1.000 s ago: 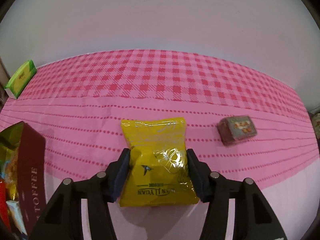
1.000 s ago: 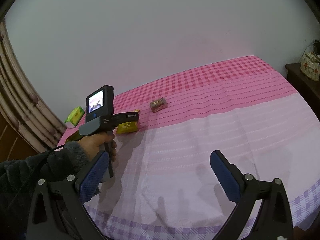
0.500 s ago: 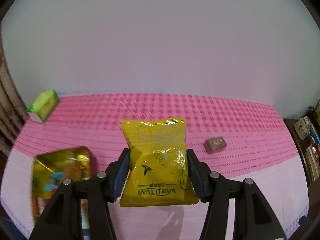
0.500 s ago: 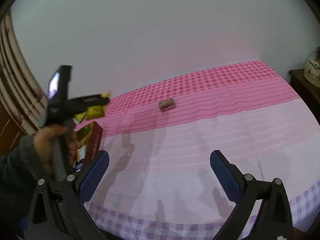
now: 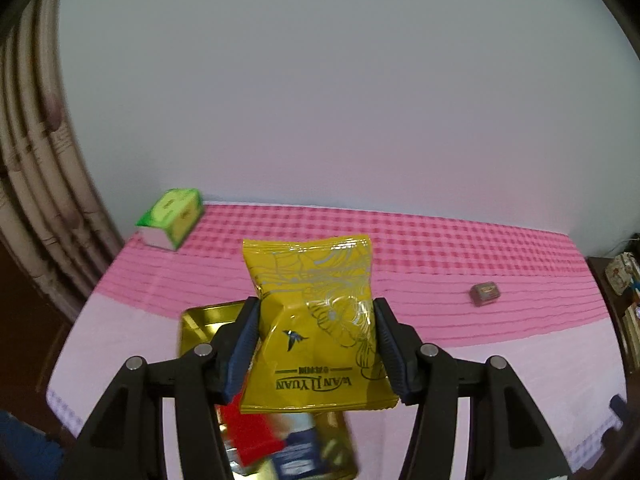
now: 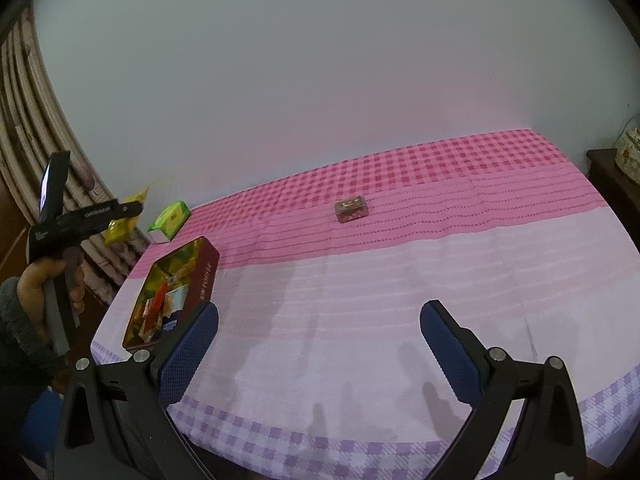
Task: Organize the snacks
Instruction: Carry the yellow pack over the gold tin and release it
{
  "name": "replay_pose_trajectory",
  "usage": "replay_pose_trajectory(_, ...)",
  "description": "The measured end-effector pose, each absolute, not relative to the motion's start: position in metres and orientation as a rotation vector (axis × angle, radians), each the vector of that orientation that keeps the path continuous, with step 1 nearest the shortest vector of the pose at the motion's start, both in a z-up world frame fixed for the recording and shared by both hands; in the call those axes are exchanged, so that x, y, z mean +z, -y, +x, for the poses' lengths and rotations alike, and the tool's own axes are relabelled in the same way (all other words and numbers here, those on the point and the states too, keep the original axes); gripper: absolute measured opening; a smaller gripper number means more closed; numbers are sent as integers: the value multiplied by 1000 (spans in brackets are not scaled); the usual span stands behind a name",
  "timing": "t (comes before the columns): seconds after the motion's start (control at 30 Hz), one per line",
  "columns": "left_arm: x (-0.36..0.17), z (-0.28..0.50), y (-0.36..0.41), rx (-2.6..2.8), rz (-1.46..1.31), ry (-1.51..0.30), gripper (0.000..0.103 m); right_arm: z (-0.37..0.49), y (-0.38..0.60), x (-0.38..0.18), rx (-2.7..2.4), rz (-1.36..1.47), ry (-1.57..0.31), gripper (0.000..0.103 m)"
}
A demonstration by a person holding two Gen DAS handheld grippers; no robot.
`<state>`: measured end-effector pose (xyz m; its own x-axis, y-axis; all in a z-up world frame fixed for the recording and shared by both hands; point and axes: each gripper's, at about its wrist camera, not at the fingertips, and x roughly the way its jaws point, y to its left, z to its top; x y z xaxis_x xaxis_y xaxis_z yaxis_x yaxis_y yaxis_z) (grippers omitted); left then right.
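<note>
Yellow snack packet [image 5: 316,320] is pinched at its sides by the left tongs [image 5: 316,344], carried above the open tin [image 5: 200,320] at seven o'clock, likely for dropping in. Right view: right tongs [image 6: 320,340] spread, holding nothing, over the pink worktop [image 6: 400,280]; small box [image 6: 352,209] waits at twelve.

We see a pink checked cloth [image 6: 400,280] covering the bed, a plain pale wall [image 6: 320,80] behind it and striped curtains [image 5: 36,200] at the left.
</note>
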<state>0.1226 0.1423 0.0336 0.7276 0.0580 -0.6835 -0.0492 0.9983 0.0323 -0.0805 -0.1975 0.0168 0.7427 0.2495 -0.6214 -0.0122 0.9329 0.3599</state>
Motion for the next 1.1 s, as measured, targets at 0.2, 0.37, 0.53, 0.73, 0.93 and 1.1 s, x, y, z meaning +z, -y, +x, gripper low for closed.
replay_pose_trajectory(0.2, 39, 101, -176, 103, -9, -761, 56, -82, 191, 19, 154, 334, -722, 101)
replay_pose_trajectory(0.37, 41, 85, -194, 127, -25, -763, 56, -86, 187, 25, 158, 320, -705, 101)
replay_pose_trajectory(0.53, 37, 71, -202, 142, -28, -772, 56, -89, 185, 29, 163, 324, -697, 101)
replay_pose_trajectory(0.73, 20, 62, -209, 167, -40, -803, 56, -91, 183, 31, 174, 325, -695, 101)
replay_pose_trajectory(0.93, 1, 61, -213, 187, -44, -831, 56, -92, 184, 32, 171, 334, -694, 101)
replay_pose_trajectory(1.1, -8, 67, -226, 213, -50, -846, 56, -90, 187, 30, 160, 343, -698, 101)
